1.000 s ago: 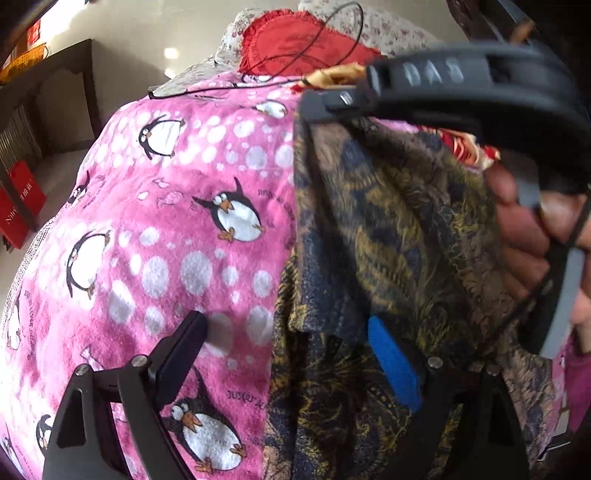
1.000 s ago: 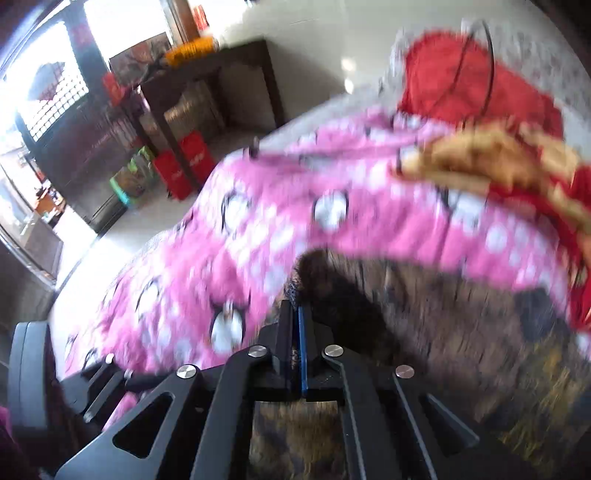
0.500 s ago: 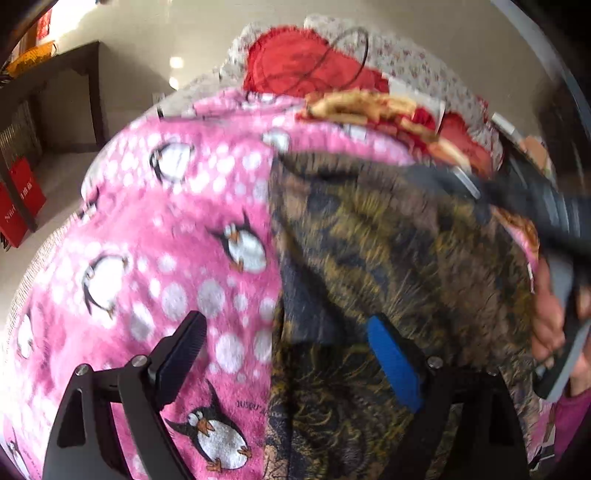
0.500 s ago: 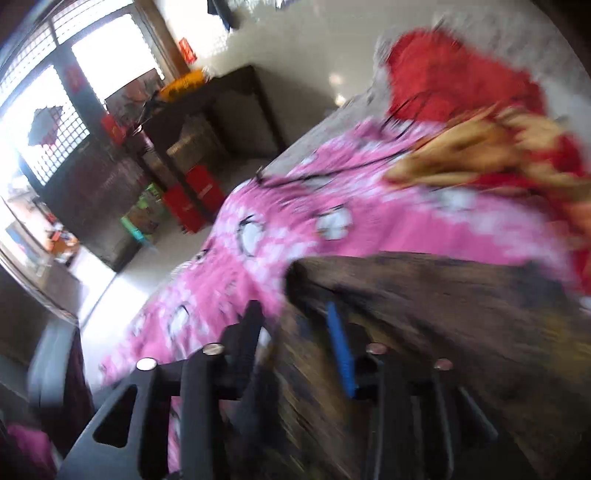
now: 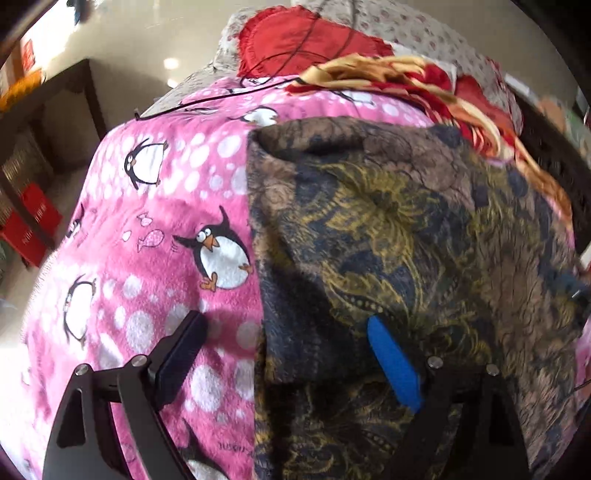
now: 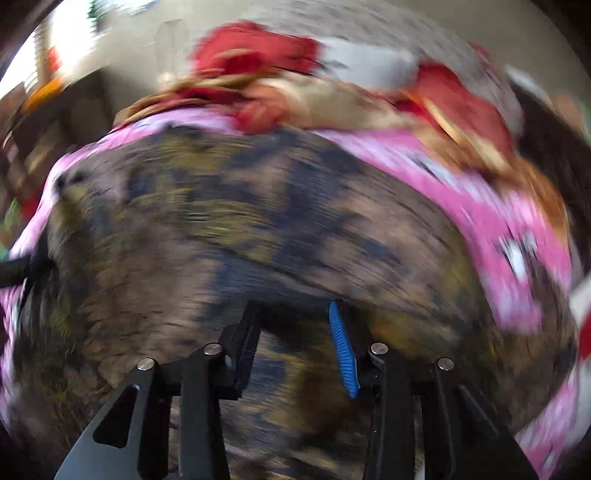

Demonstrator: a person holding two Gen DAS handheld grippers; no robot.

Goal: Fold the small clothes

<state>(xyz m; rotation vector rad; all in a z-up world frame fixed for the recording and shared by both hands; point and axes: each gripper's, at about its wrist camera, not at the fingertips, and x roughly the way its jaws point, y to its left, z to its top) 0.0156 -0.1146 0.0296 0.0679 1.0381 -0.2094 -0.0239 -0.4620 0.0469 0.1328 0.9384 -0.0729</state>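
The left gripper [image 5: 284, 332] is hanging with its jaws spread wide and gripping nothing: its black finger [image 5: 181, 354] is sitting over the pink penguin-print blanket [image 5: 155, 236], while its blue-padded finger [image 5: 391, 362] is sitting over the dark brown and gold patterned garment [image 5: 388, 236], so the garment's straight left edge is running up between the two fingers. That garment is lying flat on the blanket, spreading from under the jaws toward the far side and to the right of them, with a rounded fold at its far left corner. In the right wrist view, which is heavily blurred, the right gripper [image 6: 295, 325] is hovering above the same patterned garment [image 6: 258, 229]; its jaws have just been opening and are standing partly apart, with cloth showing in the gap below them, and the pads are not pressing on anything that can be made out. Beyond both pairs of jaws, past the garment's far edge, a crumpled red and gold cloth [image 5: 406, 81] is lying on the blanket, and farther still a red frilled cushion [image 5: 303, 40] is resting against a pale floral-print fabric [image 5: 424, 26]. A thin black cord [image 5: 221, 96] is trailing across the blanket's far end, to the left of the crumpled cloth. Far off to the left of the jaws, a dark wooden side table [image 5: 70, 96] is standing on a glossy pale floor [image 5: 155, 29], with red boxes [image 5: 33, 221] below it.
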